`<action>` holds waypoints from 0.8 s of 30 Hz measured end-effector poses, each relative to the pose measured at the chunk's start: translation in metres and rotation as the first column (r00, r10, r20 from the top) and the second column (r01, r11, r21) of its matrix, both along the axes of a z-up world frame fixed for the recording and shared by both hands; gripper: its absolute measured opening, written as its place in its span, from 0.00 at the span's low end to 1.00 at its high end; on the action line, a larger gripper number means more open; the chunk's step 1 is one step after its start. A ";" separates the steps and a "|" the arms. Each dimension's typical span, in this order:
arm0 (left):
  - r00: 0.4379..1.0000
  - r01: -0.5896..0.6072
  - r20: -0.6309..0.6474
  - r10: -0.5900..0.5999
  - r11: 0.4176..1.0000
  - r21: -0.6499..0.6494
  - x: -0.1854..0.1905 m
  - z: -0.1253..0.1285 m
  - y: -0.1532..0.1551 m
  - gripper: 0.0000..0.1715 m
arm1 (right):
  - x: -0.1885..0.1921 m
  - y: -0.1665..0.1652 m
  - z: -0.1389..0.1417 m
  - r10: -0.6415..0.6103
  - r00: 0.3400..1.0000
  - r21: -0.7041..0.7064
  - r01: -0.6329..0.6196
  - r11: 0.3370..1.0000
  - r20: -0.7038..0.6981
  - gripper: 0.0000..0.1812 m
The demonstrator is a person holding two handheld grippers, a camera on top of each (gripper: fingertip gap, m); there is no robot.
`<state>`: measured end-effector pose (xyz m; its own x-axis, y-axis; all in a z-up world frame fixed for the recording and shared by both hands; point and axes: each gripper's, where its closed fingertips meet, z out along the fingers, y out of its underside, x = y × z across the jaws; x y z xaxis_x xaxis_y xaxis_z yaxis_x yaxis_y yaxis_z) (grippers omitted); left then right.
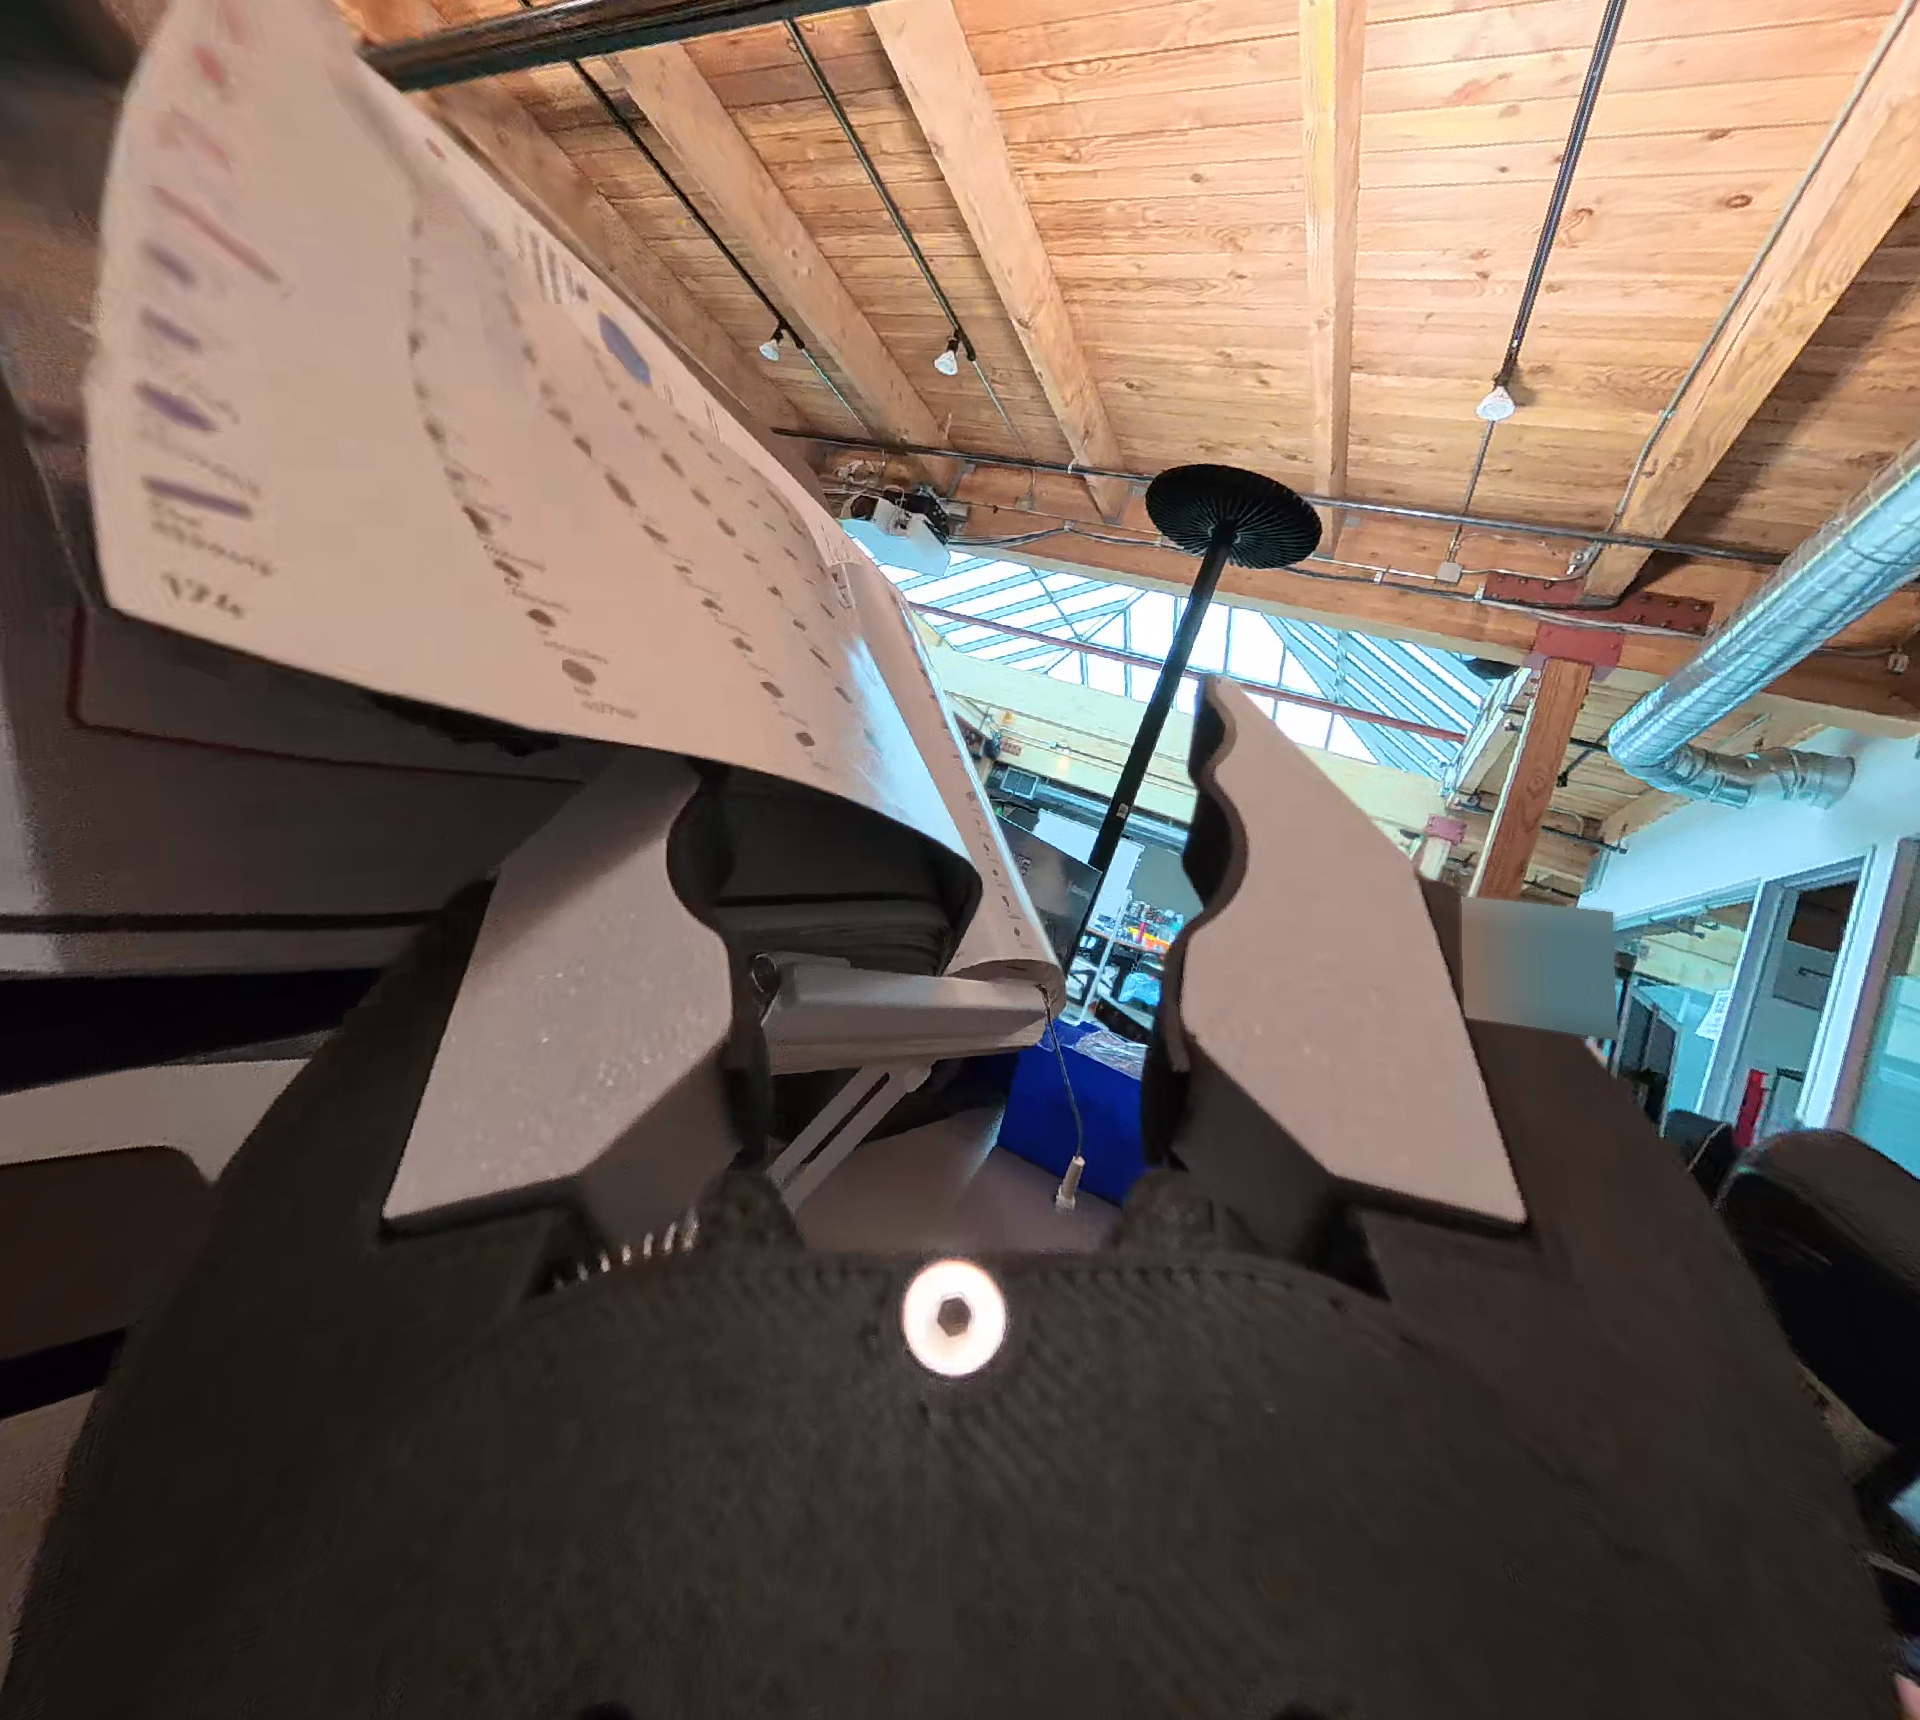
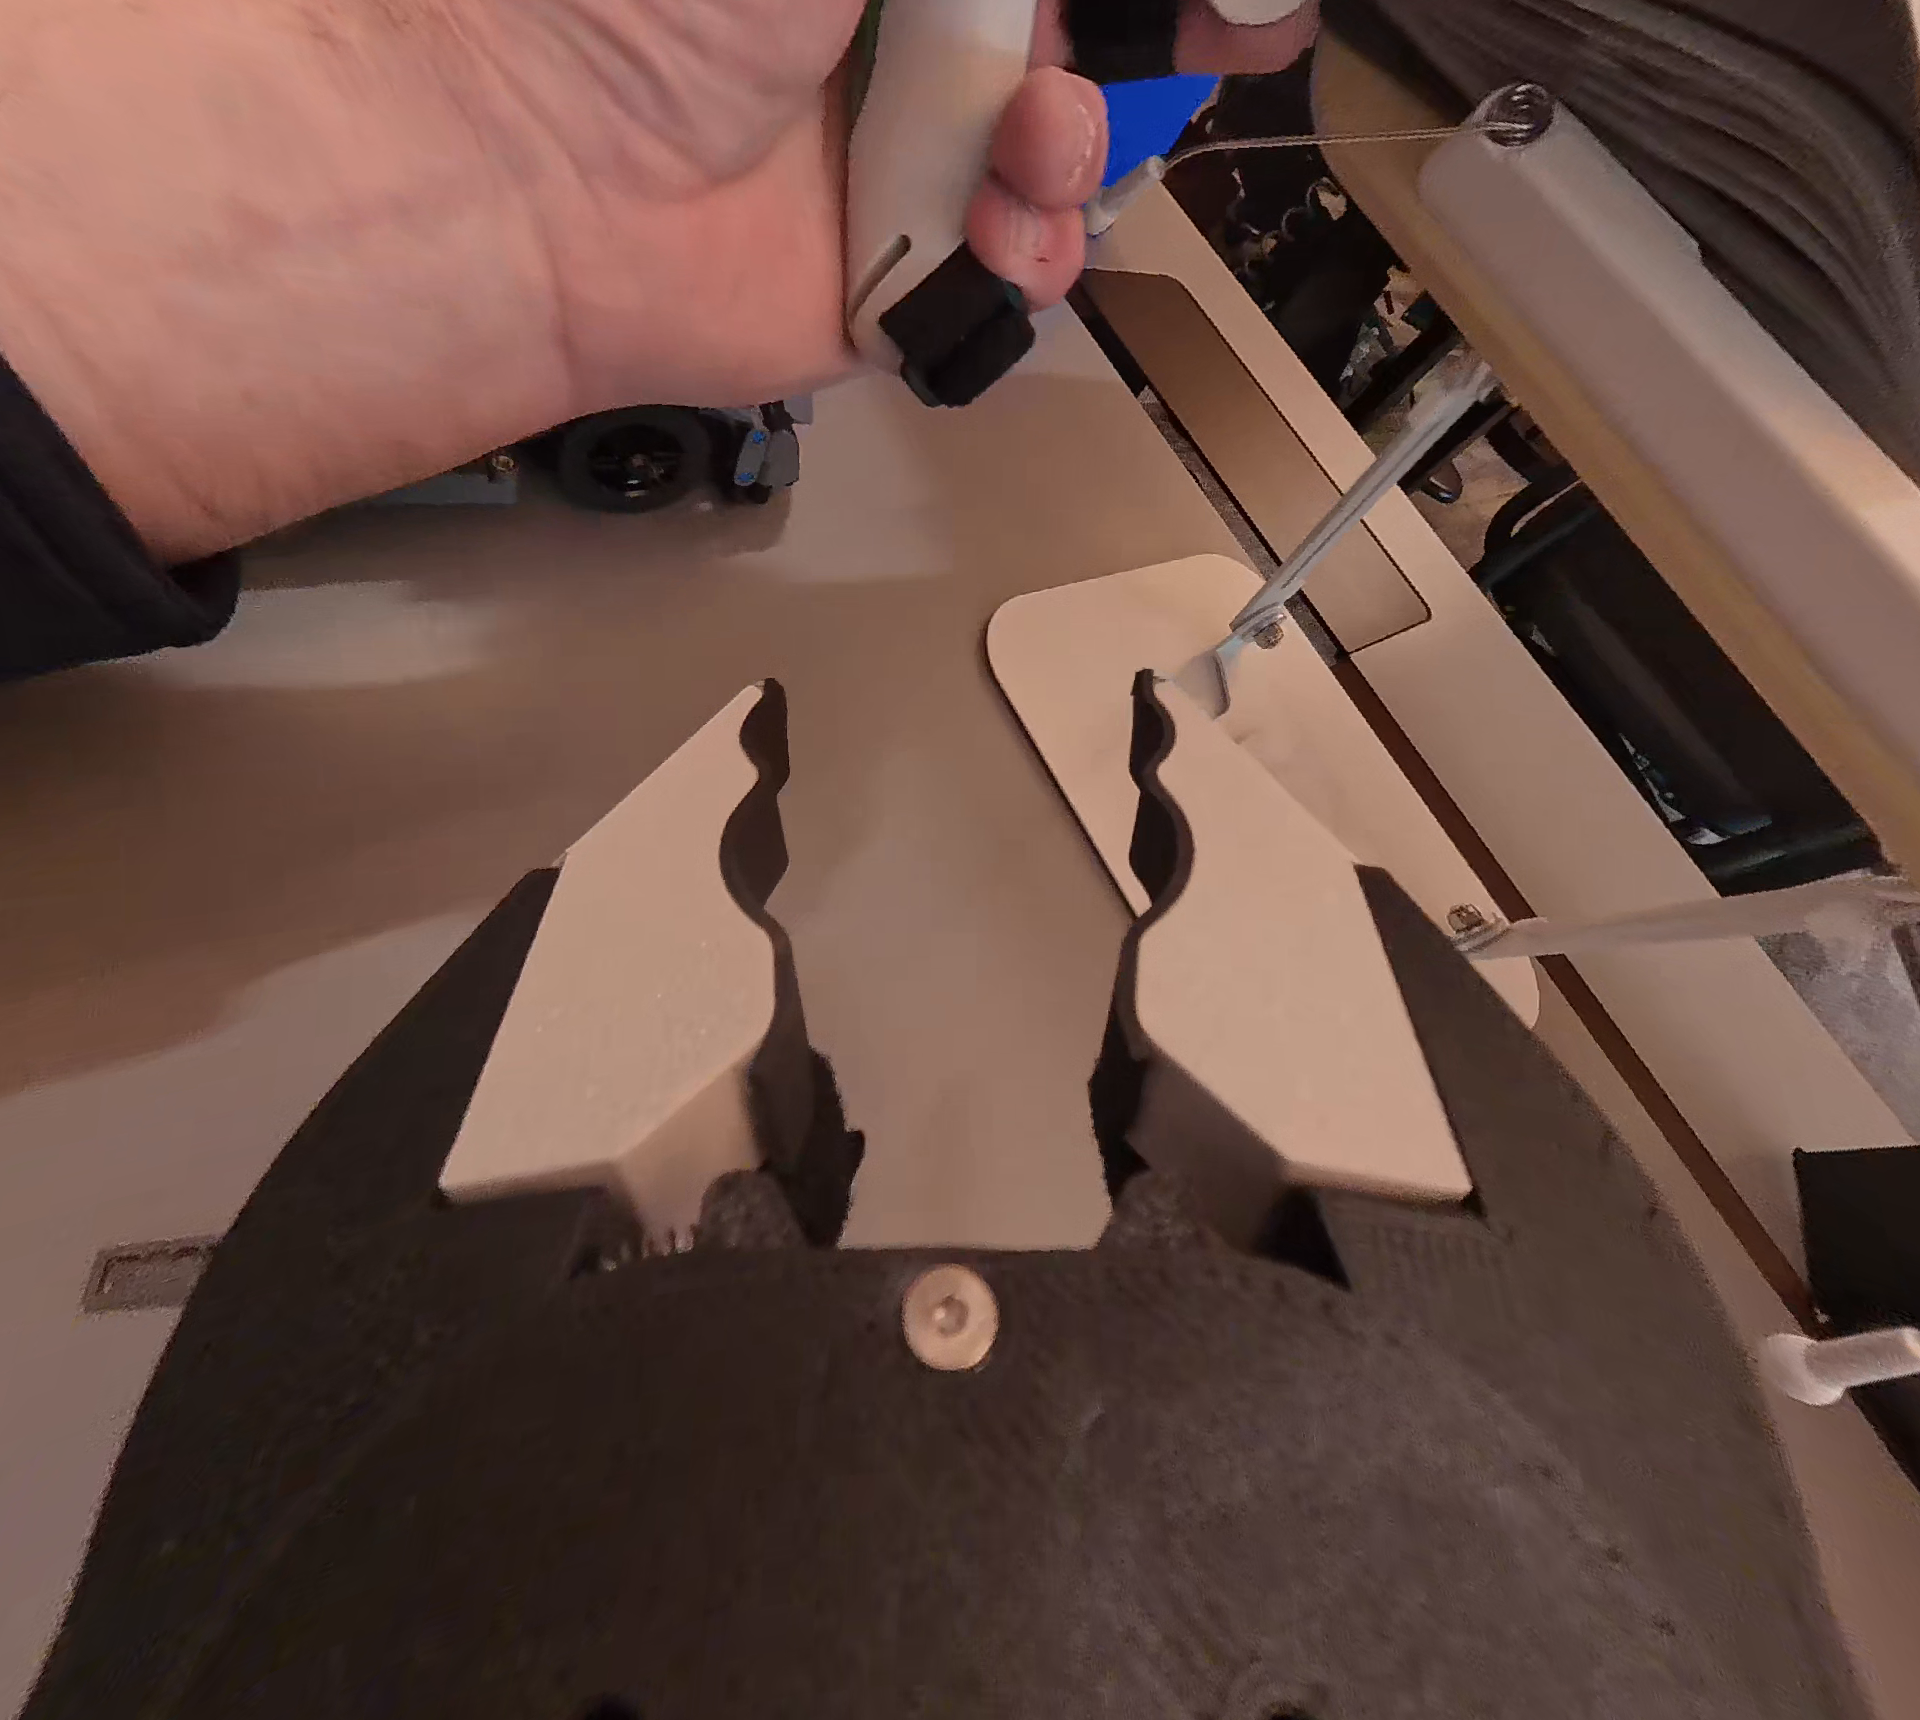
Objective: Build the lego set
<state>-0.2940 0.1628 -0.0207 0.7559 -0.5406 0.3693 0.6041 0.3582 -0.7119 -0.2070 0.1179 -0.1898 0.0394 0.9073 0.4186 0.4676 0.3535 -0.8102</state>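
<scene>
My left claw (image 1: 966, 849) points up toward the wooden plank ceiling (image 1: 1195, 164), its two pale fingers spread apart with nothing between them. A curled white page of the printed instruction booklet (image 1: 499, 444) hangs over its left finger; whether the two touch I cannot tell. The booklet rests on a grey bar-shaped stand (image 1: 894, 1010) just beyond that finger. A black pole topped by a ribbed disc (image 1: 1231, 517) rises farther off. My right claw (image 2: 956, 694) hovers over the beige tabletop (image 2: 623, 787), jaws likewise wide and empty, its right fingertip above the stand's pale rounded baseplate (image 2: 1081, 631). A person's hand (image 2: 416, 143) fills the upper left, wrapped around a white handle with a cherry sticker (image 2: 935, 70). Beyond that hand, at the far left of the table, sits the partly built grey lego vehicle with a black wheel (image 2: 634, 460), well apart from both claws.
</scene>
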 end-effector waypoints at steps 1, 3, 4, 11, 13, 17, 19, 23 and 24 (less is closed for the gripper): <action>1.000 0.002 -0.005 -0.002 1.000 -0.006 0.001 0.000 0.001 0.49 | 0.000 -0.001 -0.001 0.005 1.000 0.005 -0.005 1.000 0.006 0.36; 1.000 -0.023 0.006 0.023 0.999 -0.049 -0.003 -0.005 0.005 0.40 | 0.000 -0.001 -0.001 0.007 1.000 0.013 -0.007 1.000 0.011 0.35; 0.999 -0.042 0.010 0.043 0.996 -0.079 -0.007 -0.009 0.007 0.33 | 0.001 -0.001 -0.001 0.008 1.000 0.013 -0.008 1.000 0.010 0.35; 0.992 -0.125 -0.022 0.123 0.986 -0.109 -0.020 -0.009 0.003 0.03 | 0.001 -0.007 -0.002 0.033 0.999 0.026 -0.034 0.999 0.034 0.32; 0.989 -0.141 -0.051 0.136 0.983 -0.115 -0.018 -0.008 0.003 0.00 | 0.000 -0.009 -0.005 0.045 0.998 0.035 -0.047 0.998 0.050 0.32; 0.985 -0.164 -0.071 0.157 0.980 -0.112 -0.017 -0.006 0.002 0.00 | 0.000 -0.015 -0.011 0.073 0.994 0.039 -0.076 0.996 0.079 0.30; 0.983 -0.176 -0.070 0.168 0.977 -0.122 -0.019 -0.007 0.002 0.00 | 0.000 -0.017 -0.014 0.083 0.992 0.046 -0.088 0.995 0.095 0.28; 0.983 -0.173 -0.077 0.165 0.978 -0.120 -0.018 -0.006 0.002 0.00 | 0.000 -0.019 -0.014 0.089 0.991 0.051 -0.095 0.994 0.101 0.28; 0.983 -0.174 -0.076 0.165 0.977 -0.121 -0.019 -0.007 0.002 0.00 | 0.000 -0.019 -0.015 0.091 0.991 0.052 -0.096 0.994 0.103 0.28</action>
<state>-0.3127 0.1650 -0.0274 0.8571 -0.3547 0.3736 0.4932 0.3557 -0.7938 -0.2072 0.0989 -0.2046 -0.0894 0.8797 0.4670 0.5087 0.4434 -0.7380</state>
